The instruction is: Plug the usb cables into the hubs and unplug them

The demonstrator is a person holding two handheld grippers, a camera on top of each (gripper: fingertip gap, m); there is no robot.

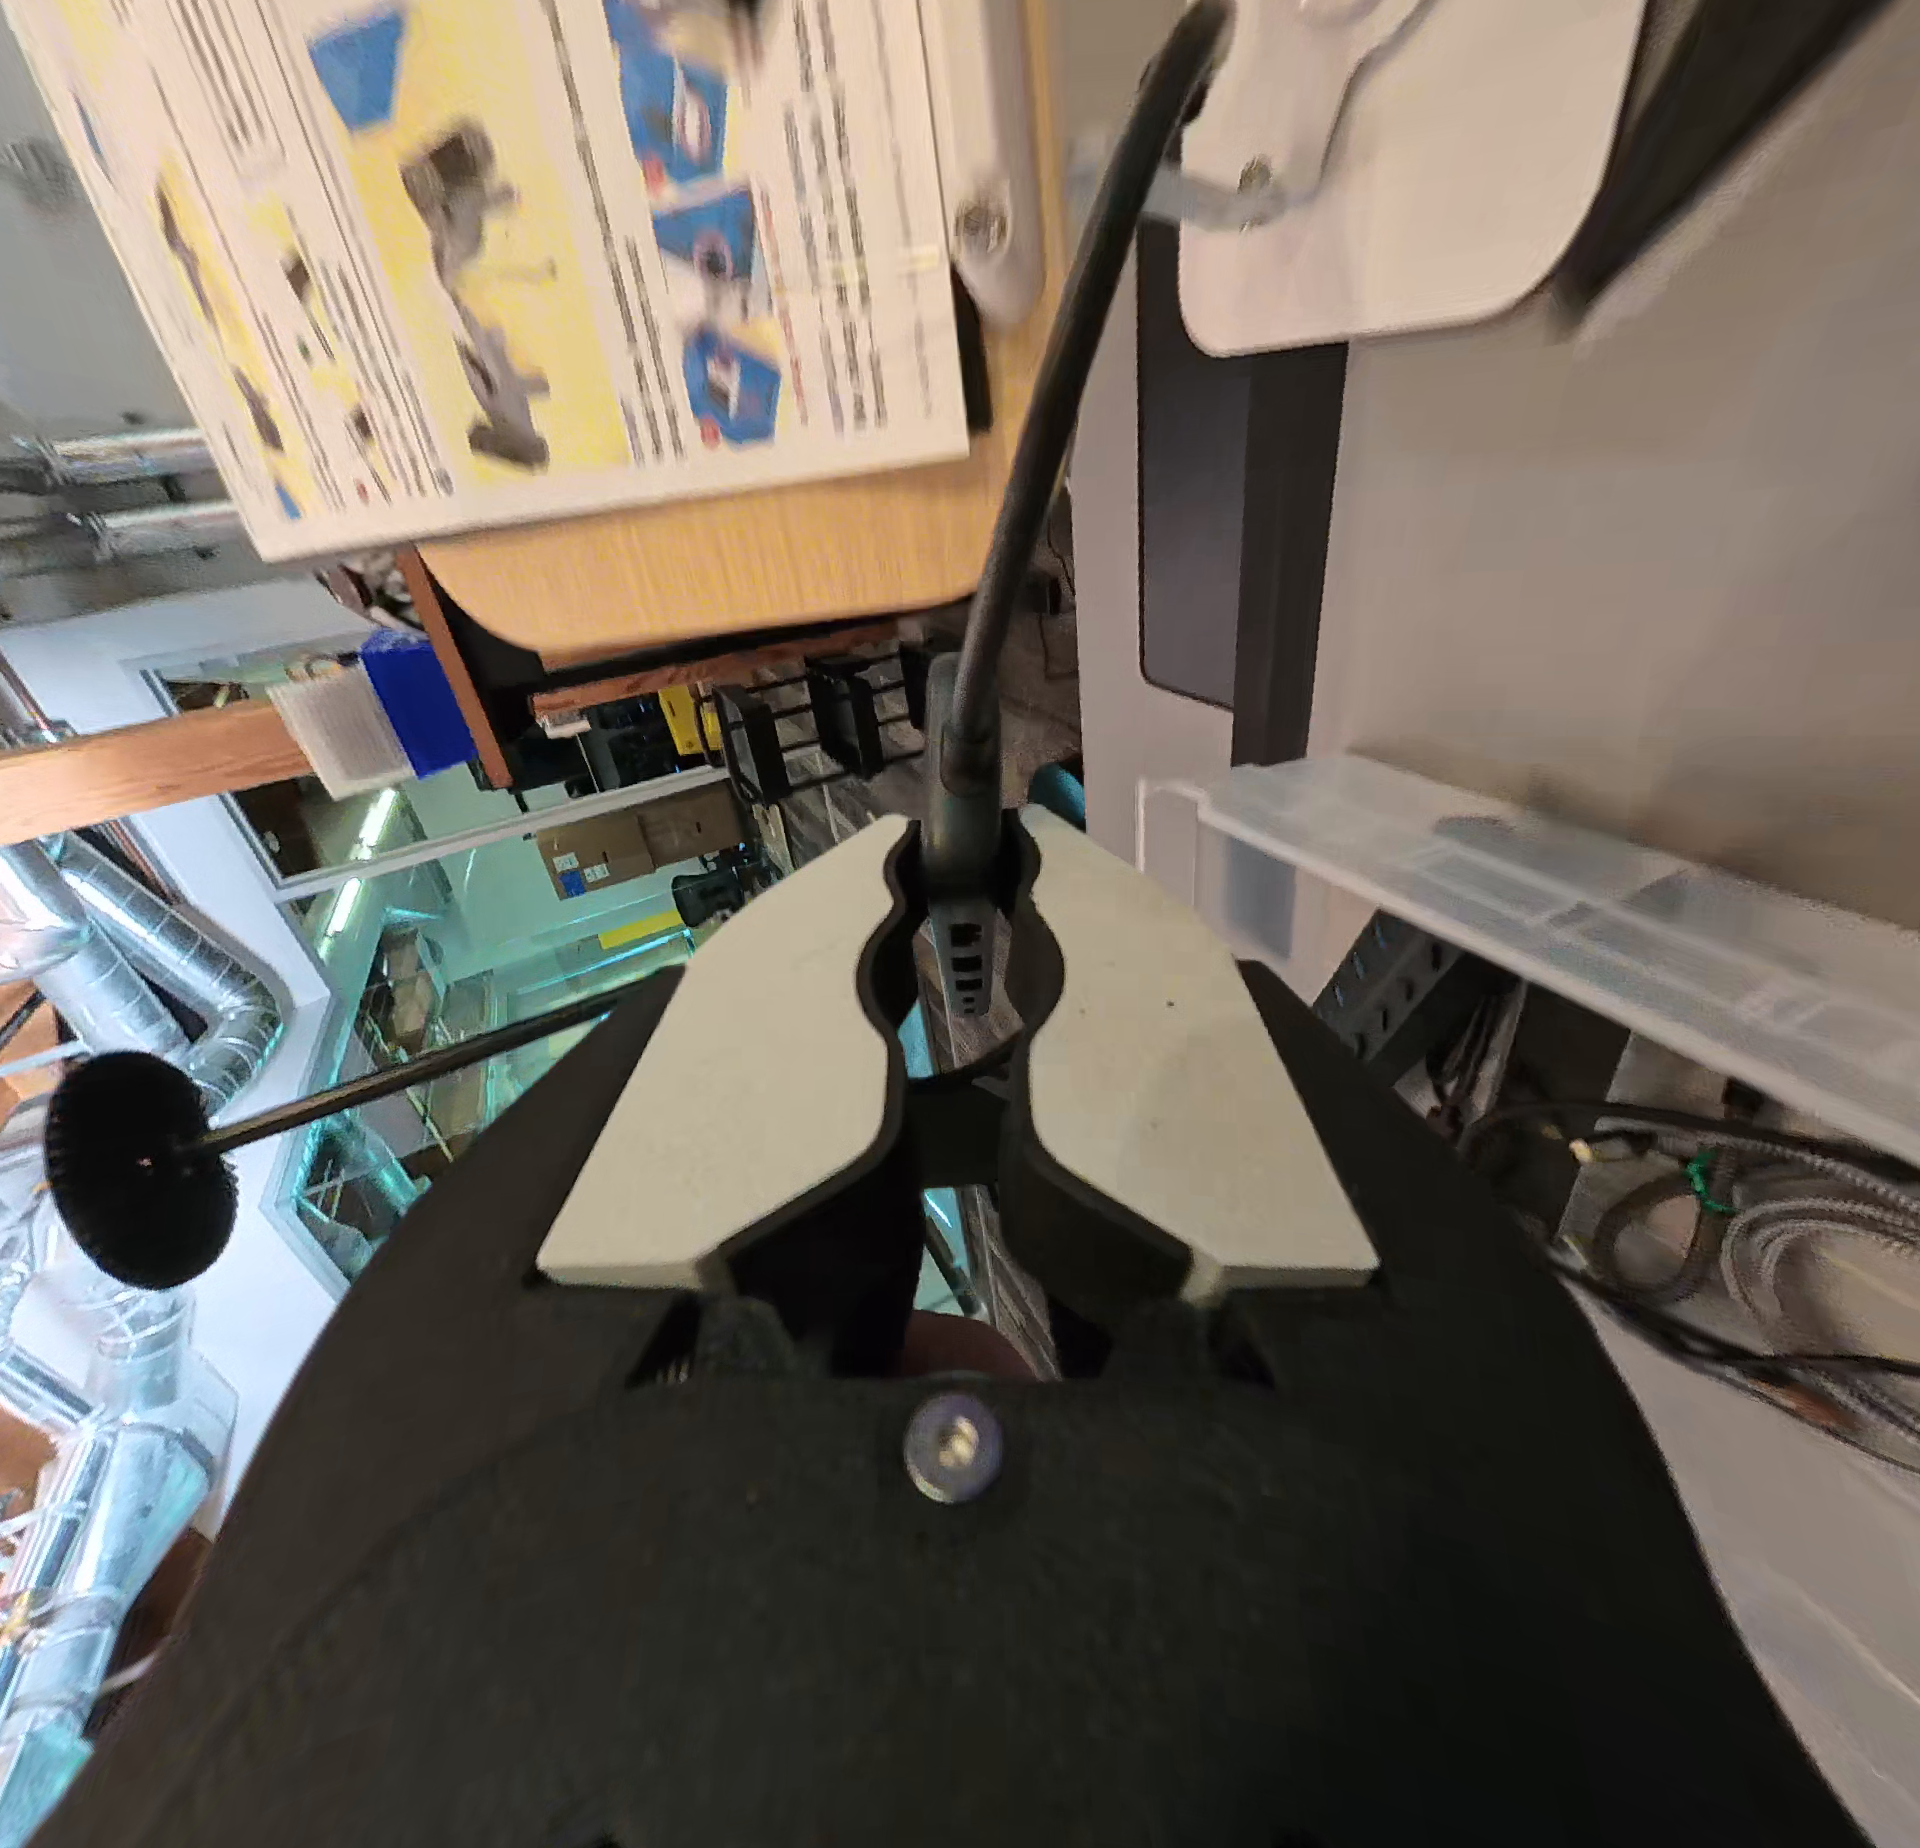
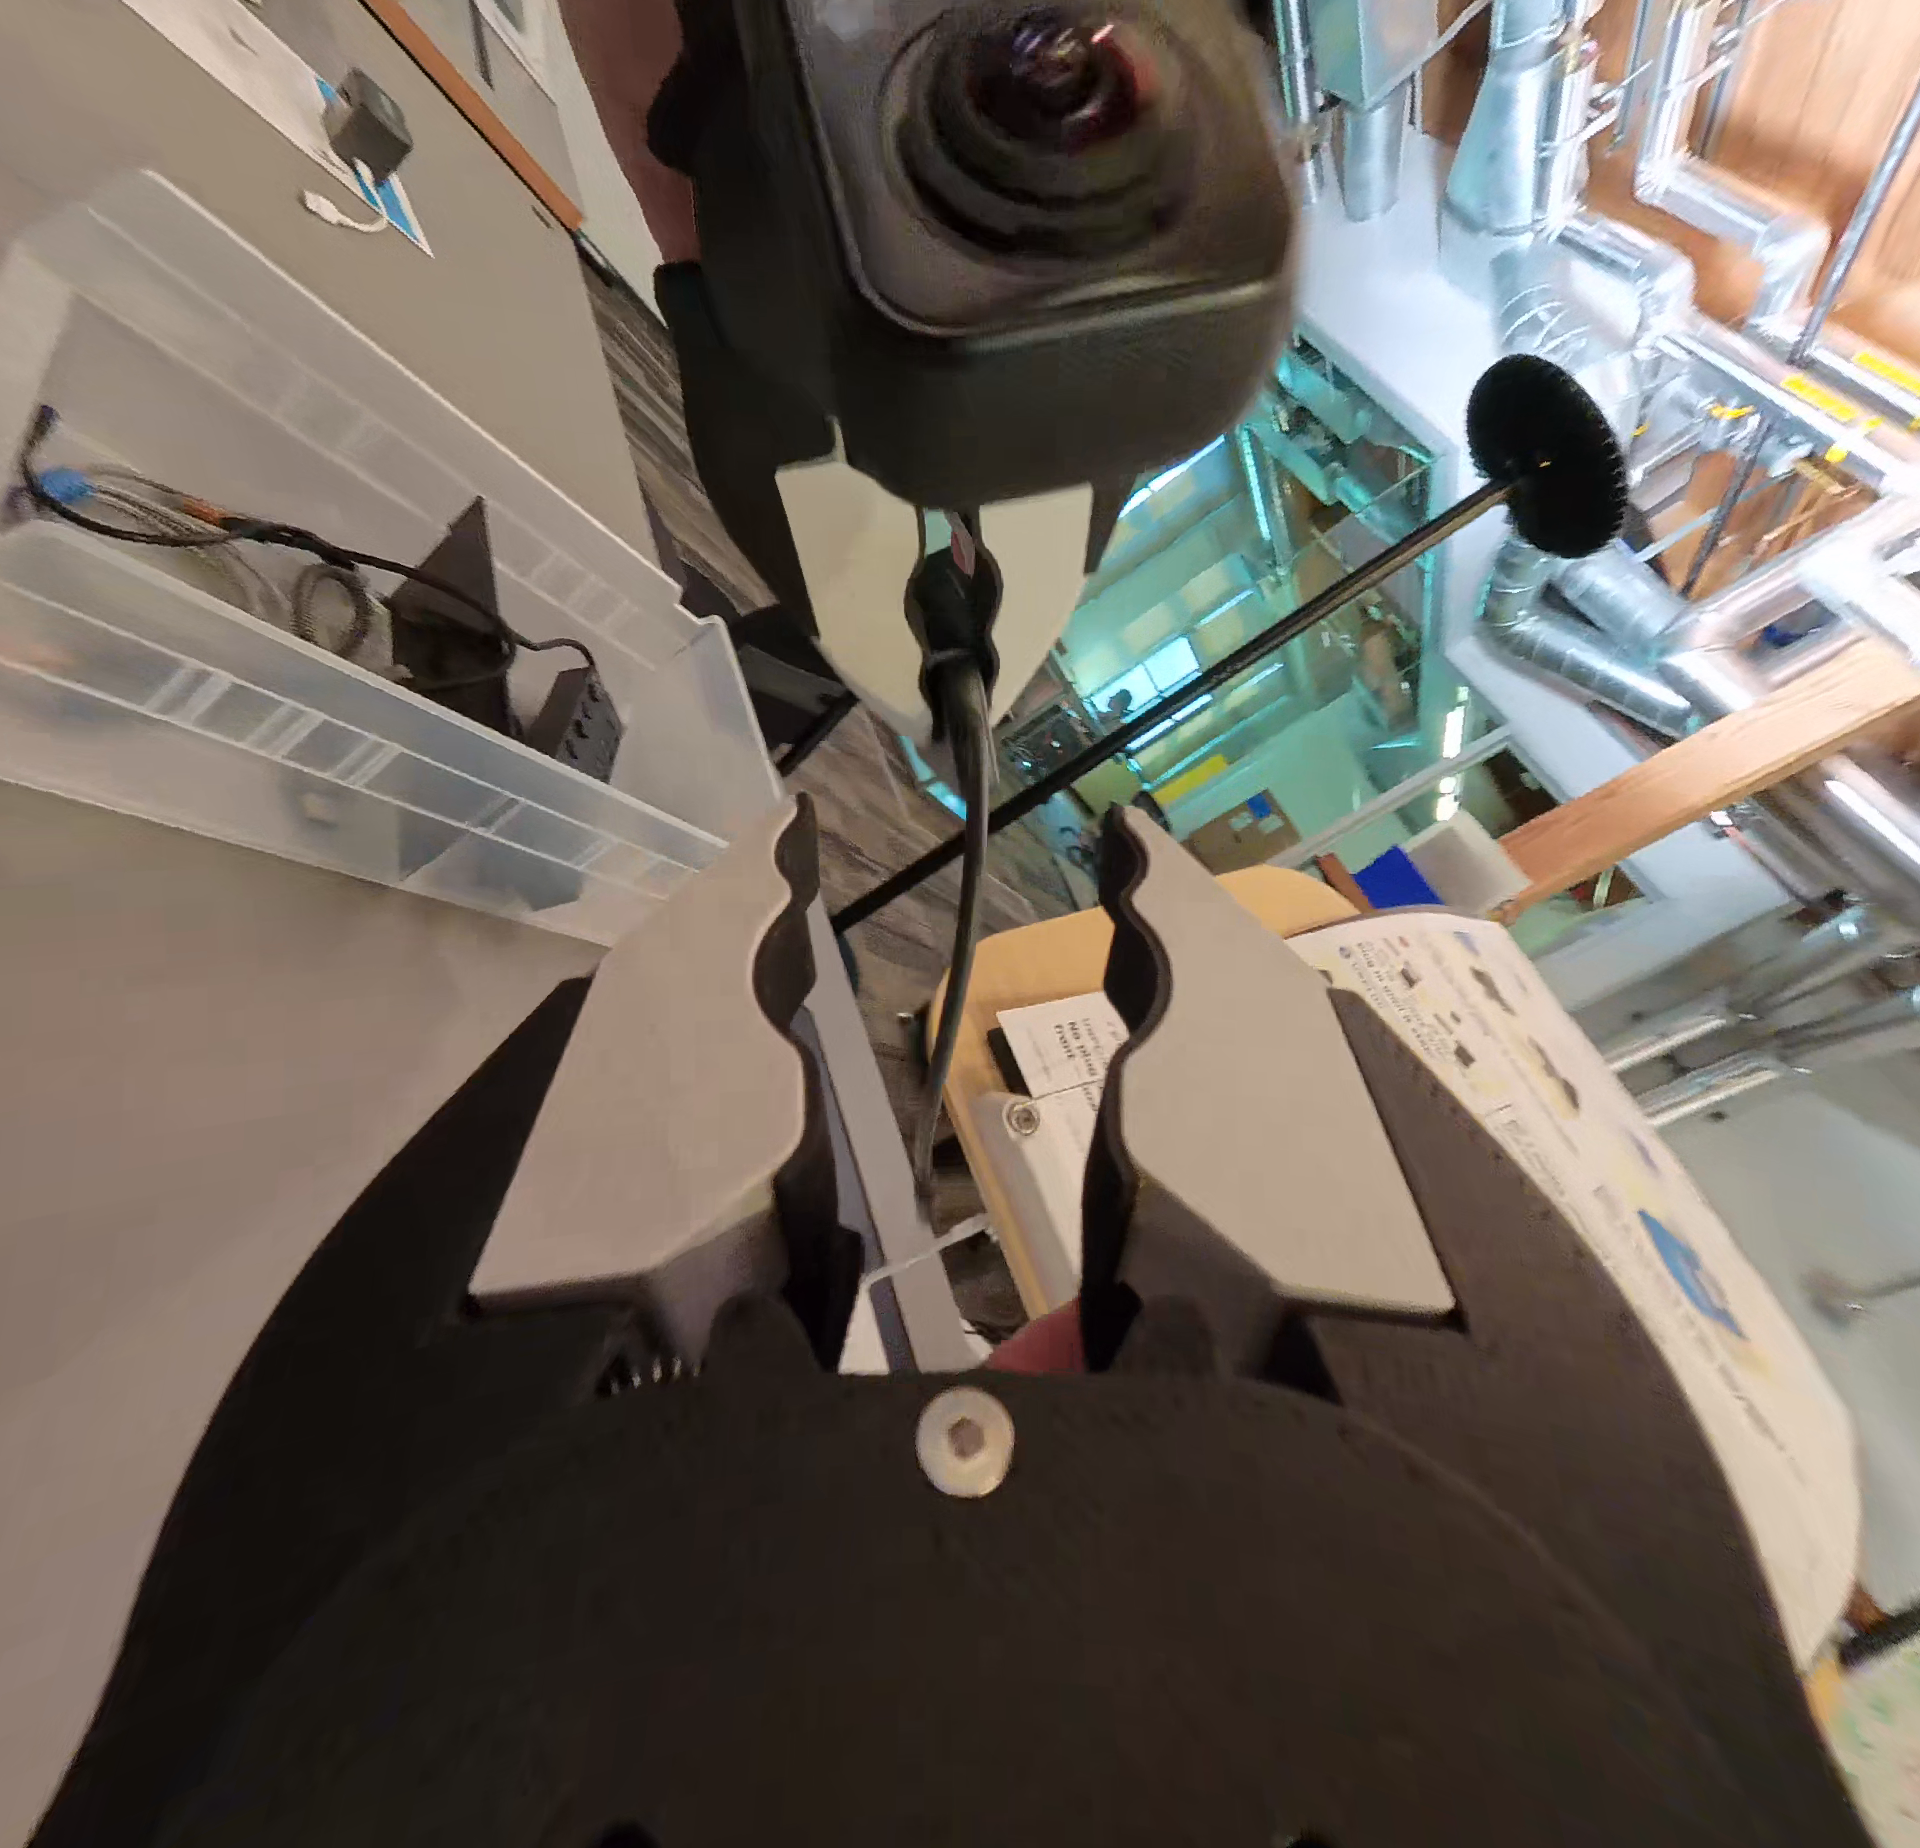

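At the upper left of your left wrist view a printed sheet [image 1: 540, 229] lies on a wooden board [image 1: 727, 572]. A clear plastic bin [image 1: 1558, 894] crosses the right side. In your right wrist view, silver ducts [image 2: 1590, 593] fill the upper right.

Bright even indoor light; strong fisheye bending at edges; motion blur on poster [image 1: 499, 229], near camera [image 2: 1039, 167].

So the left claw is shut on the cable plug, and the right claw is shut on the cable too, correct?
Not quite. The left claw is shut on the cable plug, but the right claw is open: in the right wrist view the cable passes between its fingers untouched.
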